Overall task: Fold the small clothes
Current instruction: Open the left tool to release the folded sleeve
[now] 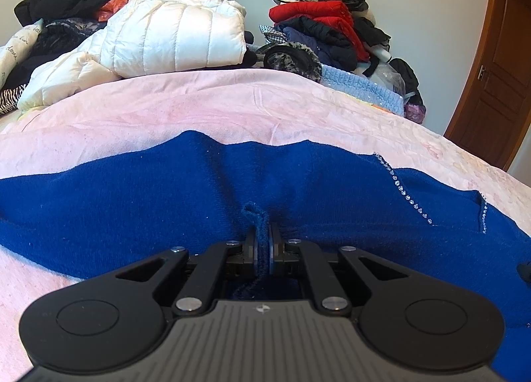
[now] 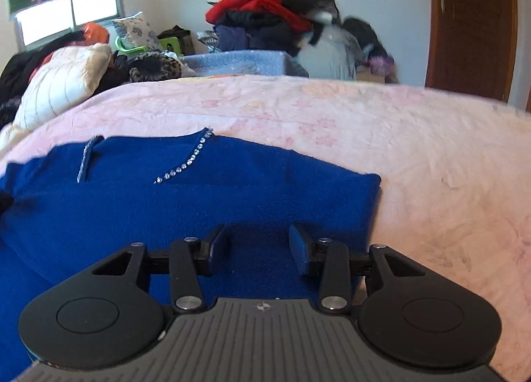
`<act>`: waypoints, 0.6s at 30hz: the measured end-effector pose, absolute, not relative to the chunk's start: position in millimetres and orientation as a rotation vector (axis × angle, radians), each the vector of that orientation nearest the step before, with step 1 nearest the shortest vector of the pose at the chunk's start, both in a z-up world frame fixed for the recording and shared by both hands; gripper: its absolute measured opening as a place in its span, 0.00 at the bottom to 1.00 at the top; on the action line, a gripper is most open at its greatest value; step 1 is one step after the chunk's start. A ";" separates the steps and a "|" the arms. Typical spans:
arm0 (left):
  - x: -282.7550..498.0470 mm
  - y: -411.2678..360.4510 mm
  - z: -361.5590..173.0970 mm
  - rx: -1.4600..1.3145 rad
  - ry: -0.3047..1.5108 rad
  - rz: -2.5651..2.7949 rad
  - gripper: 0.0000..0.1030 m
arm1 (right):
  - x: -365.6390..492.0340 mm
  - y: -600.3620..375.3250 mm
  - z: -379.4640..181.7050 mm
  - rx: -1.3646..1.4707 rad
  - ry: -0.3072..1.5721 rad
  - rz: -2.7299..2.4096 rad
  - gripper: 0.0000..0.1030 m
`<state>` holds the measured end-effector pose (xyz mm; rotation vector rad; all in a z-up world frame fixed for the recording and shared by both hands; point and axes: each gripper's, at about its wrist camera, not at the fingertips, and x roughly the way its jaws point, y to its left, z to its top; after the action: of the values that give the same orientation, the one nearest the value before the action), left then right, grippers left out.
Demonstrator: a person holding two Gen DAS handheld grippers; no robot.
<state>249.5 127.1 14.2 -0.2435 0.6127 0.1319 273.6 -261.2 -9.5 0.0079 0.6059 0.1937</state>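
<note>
Where the left wrist view looks along the bed (image 1: pixel 232 106), the left gripper (image 1: pixel 264 242) has its jaws pinched on a raised fold of the one blue sweater (image 1: pixel 132 202) lying spread on the pink cover, so a fold seems underway. In the right wrist view, the right gripper (image 2: pixel 259 246) hovers with jaws apart over the sweater's near edge; it likely must close there before both lift together.

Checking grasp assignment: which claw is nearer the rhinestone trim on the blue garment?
Right. Right claw hangs open just below the rhinestone trim; left claw pinches blue garment farther away.
</note>
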 end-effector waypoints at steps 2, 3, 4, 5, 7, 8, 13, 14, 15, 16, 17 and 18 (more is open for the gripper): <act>249.5 127.6 14.1 -0.247 0.612 0.133 0.05 | 274.3 -257.4 -8.5 -0.009 0.604 0.179 0.47; 249.3 127.4 14.0 -0.246 0.611 0.134 0.06 | 275.3 -258.2 -8.2 -0.002 0.604 0.177 0.48; 249.1 126.6 14.0 -0.242 0.611 0.135 0.06 | 275.7 -258.0 -8.1 -0.001 0.603 0.175 0.47; 249.6 125.5 14.3 -0.235 0.611 0.137 0.06 | 275.6 -256.6 -8.1 -0.008 0.603 0.172 0.47; 250.2 123.2 14.8 -0.217 0.611 0.142 0.06 | 276.1 -253.8 -8.1 -0.027 0.602 0.166 0.48; 250.3 122.5 15.4 -0.208 0.612 0.142 0.07 | 275.8 -253.0 -8.1 -0.031 0.602 0.164 0.48; 232.6 127.4 30.0 -0.188 0.605 0.200 0.71 | 274.2 -252.7 -9.1 -0.032 0.602 0.142 0.56; 221.9 131.9 36.2 -0.206 0.568 0.217 0.88 | 274.4 -253.1 -9.0 -0.025 0.603 0.140 0.56; 208.1 136.7 43.5 -0.223 0.508 0.224 0.90 | 274.7 -253.0 -9.2 -0.024 0.604 0.139 0.56; 196.0 141.7 51.0 -0.228 0.464 0.224 0.90 | 274.8 -253.0 -9.3 -0.028 0.603 0.138 0.56; 185.2 147.8 59.4 -0.226 0.442 0.225 0.90 | 274.8 -253.8 -9.3 -0.031 0.603 0.137 0.56; 175.7 155.1 67.0 -0.229 0.429 0.230 0.90 | 274.9 -254.9 -9.3 -0.030 0.603 0.137 0.56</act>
<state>175.7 155.1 67.0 -0.2289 0.4293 0.2297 274.9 -254.9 -9.3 -0.0296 0.6030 0.1372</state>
